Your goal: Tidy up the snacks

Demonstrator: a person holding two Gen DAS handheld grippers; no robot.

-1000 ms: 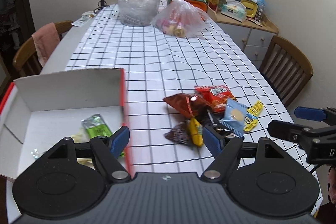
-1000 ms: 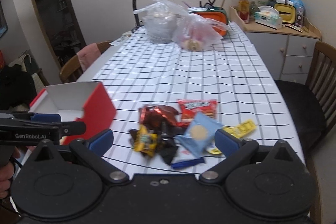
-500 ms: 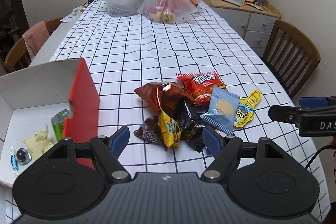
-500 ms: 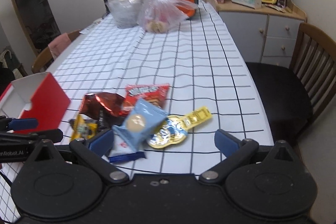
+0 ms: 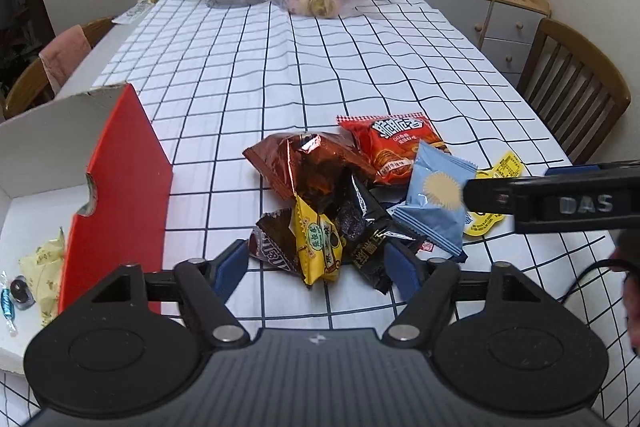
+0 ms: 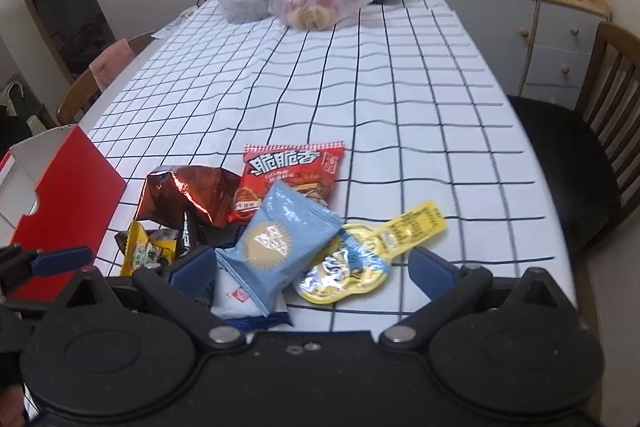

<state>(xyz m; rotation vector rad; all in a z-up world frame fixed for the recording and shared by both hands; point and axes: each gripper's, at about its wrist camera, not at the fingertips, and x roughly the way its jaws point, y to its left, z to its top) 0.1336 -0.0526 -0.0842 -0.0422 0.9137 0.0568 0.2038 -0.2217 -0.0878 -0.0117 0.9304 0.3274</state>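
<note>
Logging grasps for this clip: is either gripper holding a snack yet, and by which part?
Nothing is held. The left gripper, whose jaws have just been closing, straddles the small yellow packet without pinching it; the right gripper stands open over the light-blue foil pouch.

red box wall [image 5: 120, 187] beside snack pile [image 5: 352, 195]

Glossy foil snack packets [image 5: 320, 179], cardboard box [image 5: 120, 155]

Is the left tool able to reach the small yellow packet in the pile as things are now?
Probably yes. The left tool is open, its jaws have just been closing, and the yellow packet lies on top of the pile between the fingers, with nothing covering it.
</note>
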